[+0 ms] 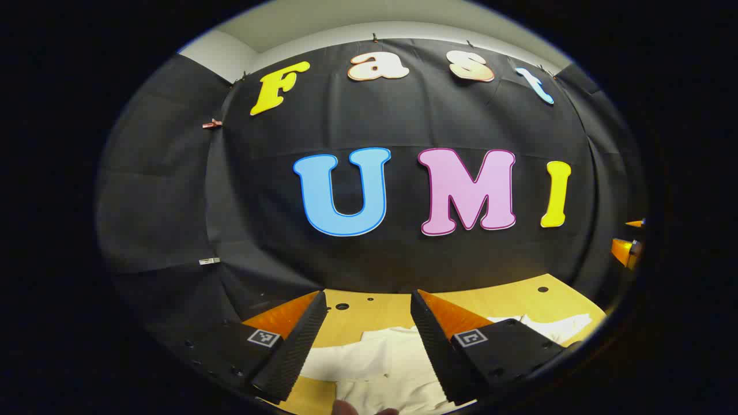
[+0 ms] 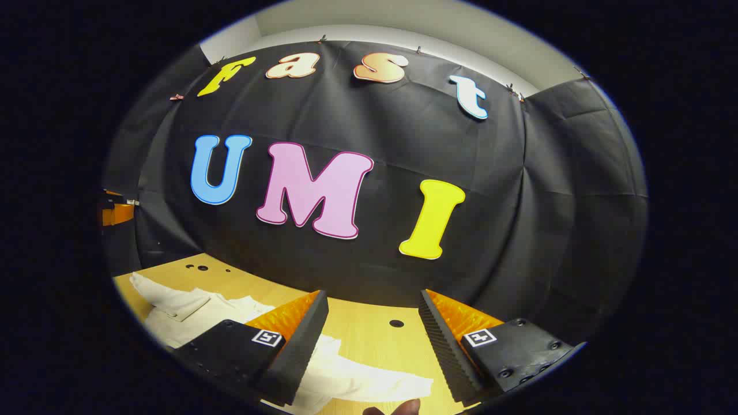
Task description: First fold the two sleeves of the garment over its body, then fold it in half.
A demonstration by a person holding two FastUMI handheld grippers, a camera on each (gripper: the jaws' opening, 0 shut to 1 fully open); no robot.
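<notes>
White cloth, a garment [image 1: 380,363] lying rumpled on a pale wooden table [image 1: 375,308], waits below both grippers in a black-draped booth. The left gripper [image 1: 368,323] hangs above it with fingers spread wide, grasping nothing; the fabric shows between and beneath the two fingers, not touching either as far as can be told. The right gripper [image 2: 373,323] is likewise released, with one loose end of the garment [image 2: 357,377], possibly a sleeve, lying low between its fingers and the rest spreading off to its left. No fold appears made, so the sleeve step seems yet to begin. The next move likely calls for each gripper to descend and pinch a sleeve end before carrying it over the body.
</notes>
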